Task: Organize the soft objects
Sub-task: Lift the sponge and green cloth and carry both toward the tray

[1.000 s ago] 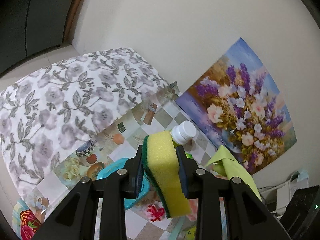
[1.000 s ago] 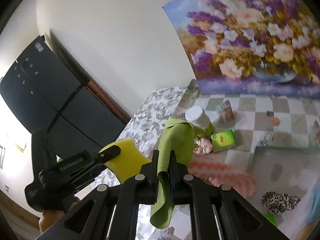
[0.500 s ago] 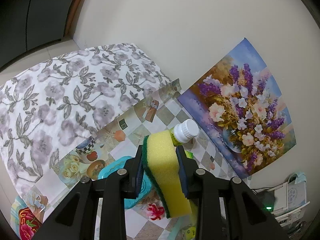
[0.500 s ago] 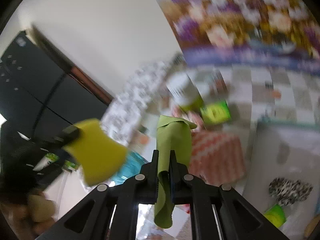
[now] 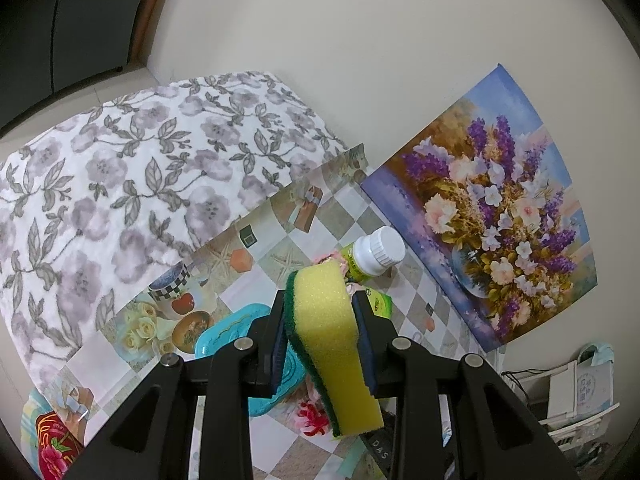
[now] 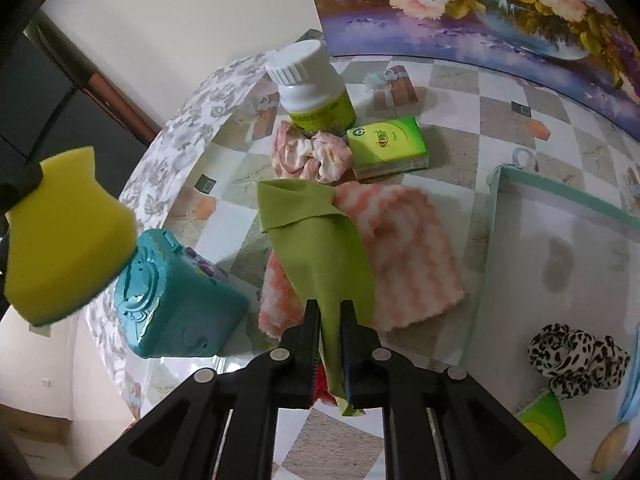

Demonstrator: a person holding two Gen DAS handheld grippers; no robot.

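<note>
Right wrist view looks steeply down past the right gripper (image 6: 330,312), whose jaws stand only a sliver apart, pinched on a limp lime-green cloth (image 6: 320,240); they have just been opening slightly with the cloth still between them. The cloth rises ahead of the jaws with its top corner folded over, and its tail hangs out behind them. Directly under and ahead of the jaws lies a fluffy orange-and-white striped towel (image 6: 404,252) on the checked, picture-printed tabletop (image 6: 452,92). Further ahead sit a pink-and-white fabric scrunchie (image 6: 316,154), a green tissue packet (image 6: 386,148) touching it on the right, and an upright white-capped plastic bottle with a yellow-green label (image 6: 310,88) just behind both. Left of the jaws a teal embossed plastic box (image 6: 176,300) stands close beside the towel. Right of the jaws is a pale tray with a mint rim (image 6: 492,232), holding a black-and-white leopard-print scrunchie (image 6: 576,356). Left wrist view, angled down toward the tabletop, shows the left gripper (image 5: 322,312) with its jaws part-way closed, squeezing a yellow sponge with a dark green scouring side (image 5: 332,340) that stands nearly on end between them. Ahead of these jaws are the same bottle and a flower painting (image 5: 492,208) leaning on the wall, with a grey floral blanket (image 5: 132,184) to the left.
</note>
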